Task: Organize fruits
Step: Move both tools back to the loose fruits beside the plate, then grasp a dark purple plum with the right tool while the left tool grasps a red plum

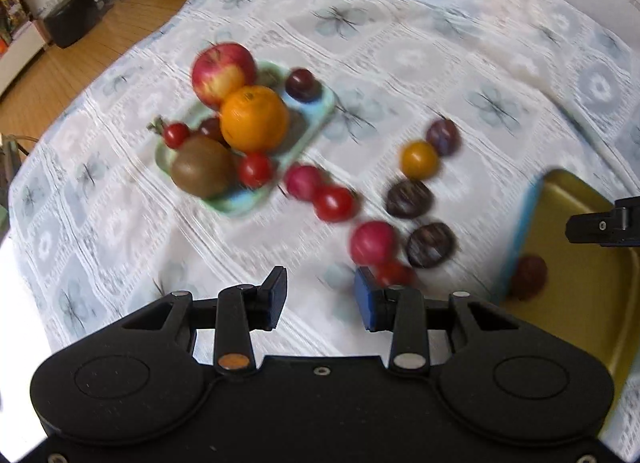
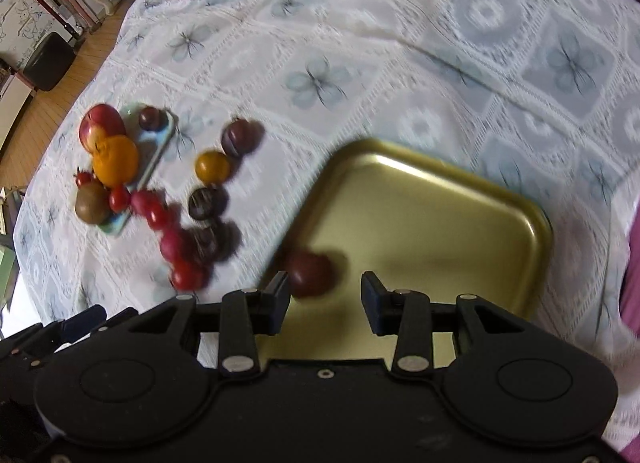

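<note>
Risk of roll-off: dark fruit [image 2: 309, 273] loose near gold tray [image 2: 460, 199] rim, small fruits [image 1: 334, 203] scattered on cloth-covered surface [image 1: 400, 63]; left gripper [image 1: 322, 297] and right gripper [image 2: 326, 297] jaws apart, empty, blur hampering aim.

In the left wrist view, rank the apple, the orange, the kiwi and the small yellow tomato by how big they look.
1. Orange and apple: they look about alike, and blur makes ranking them unsure.
2. Kiwi: a little smaller, though it lies nearer the camera.
3. Yellow tomato: clearly the smallest.
</note>
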Tool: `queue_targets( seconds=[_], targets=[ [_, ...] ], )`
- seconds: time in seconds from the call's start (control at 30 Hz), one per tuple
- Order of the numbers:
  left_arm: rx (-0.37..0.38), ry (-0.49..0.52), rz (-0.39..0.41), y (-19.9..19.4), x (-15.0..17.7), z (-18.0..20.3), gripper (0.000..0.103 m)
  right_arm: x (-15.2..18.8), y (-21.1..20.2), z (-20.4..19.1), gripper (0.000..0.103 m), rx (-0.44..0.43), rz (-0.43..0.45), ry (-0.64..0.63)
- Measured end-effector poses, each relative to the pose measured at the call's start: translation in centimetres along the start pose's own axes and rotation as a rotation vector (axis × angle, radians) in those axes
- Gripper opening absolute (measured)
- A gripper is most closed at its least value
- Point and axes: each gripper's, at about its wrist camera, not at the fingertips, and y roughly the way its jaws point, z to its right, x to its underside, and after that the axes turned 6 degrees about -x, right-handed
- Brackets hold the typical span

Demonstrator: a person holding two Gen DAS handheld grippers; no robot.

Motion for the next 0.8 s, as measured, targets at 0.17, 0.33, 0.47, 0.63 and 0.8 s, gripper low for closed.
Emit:
queue_targets(
  seconds=[0.17,0.33,0.47,0.63,0.8],
  targets=[
    [-0.001,-0.031,0.0,2.3,-3.0,-0.9,0.046,-3.3,1.9,-2.3,0.041,0.0,0.006,-0.048],
    [0.009,-0.055,-0.036,5.5,-5.2,-0.8,0.046,-5.9,4.2,-4.6,0.041,0.026,0.013,-0.094],
    [-0.007,-0.046,-0.056,7.9,-6.1,-0.2,0.046,-7.6,6.0,-5.7,0.041,0.0,0.02,-0.105],
    [0.001,-0.061,-0.082,10.1,-6.7,-0.2,0.049,-9.9,7.9,-6.0,0.041,-0.028,0.028,-0.08],
    [0.009,-0.062,-0.114,11.7,-6.9,0.0,0.049,-11.1,9.5,-6.0,0.041,-0.034,0.03,-0.076]
  ],
)
